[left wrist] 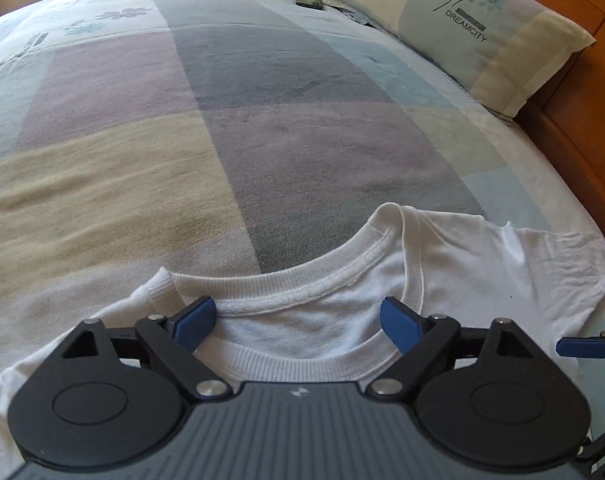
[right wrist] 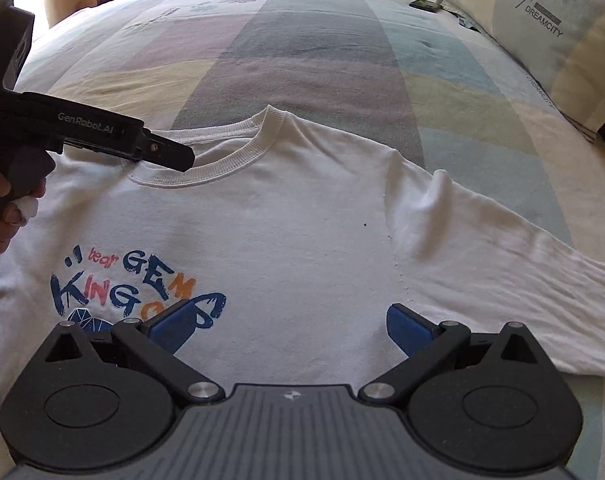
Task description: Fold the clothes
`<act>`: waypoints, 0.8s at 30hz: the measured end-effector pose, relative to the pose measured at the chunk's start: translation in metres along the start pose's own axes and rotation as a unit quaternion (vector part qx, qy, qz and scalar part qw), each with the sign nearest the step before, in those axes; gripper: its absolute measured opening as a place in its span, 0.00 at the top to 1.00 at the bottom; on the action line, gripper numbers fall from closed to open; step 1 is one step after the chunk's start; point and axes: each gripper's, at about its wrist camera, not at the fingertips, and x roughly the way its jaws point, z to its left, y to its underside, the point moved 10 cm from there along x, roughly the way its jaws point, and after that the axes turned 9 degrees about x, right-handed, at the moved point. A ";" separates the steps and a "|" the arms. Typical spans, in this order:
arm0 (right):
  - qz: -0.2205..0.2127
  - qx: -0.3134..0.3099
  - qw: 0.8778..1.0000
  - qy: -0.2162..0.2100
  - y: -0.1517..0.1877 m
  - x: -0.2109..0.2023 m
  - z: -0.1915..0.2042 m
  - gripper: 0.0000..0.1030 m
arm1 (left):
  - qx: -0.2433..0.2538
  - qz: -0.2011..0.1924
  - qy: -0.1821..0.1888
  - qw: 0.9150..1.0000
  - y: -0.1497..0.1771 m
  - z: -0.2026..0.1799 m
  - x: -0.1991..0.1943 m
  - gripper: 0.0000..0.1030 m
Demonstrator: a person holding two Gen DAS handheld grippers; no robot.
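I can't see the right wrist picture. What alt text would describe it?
A white long-sleeved T-shirt with a colourful printed logo lies spread flat on a pastel patchwork bed sheet. The right hand-held gripper hovers open above its chest, while the left hand-held gripper reaches toward the collar; a pillow lies top right.

Pillow (right wrist: 558, 20): DREAMCITY; left gripper (right wrist: 158, 150): GenRobot.AI; shirt (right wrist: 302, 220): KING.

left wrist: close above the t-shirt (left wrist: 482, 264) collar, facing down and across the bed (left wrist: 262, 120) | right wrist: close over the shirt chest, same heading | shared: collar, bedspread, far-right pillow (right wrist: 562, 40)
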 end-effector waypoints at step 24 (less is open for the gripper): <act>0.057 -0.234 0.963 -0.121 0.095 -0.043 0.038 0.00 | 0.090 0.098 -0.092 0.987 0.191 -0.070 -0.123 0.11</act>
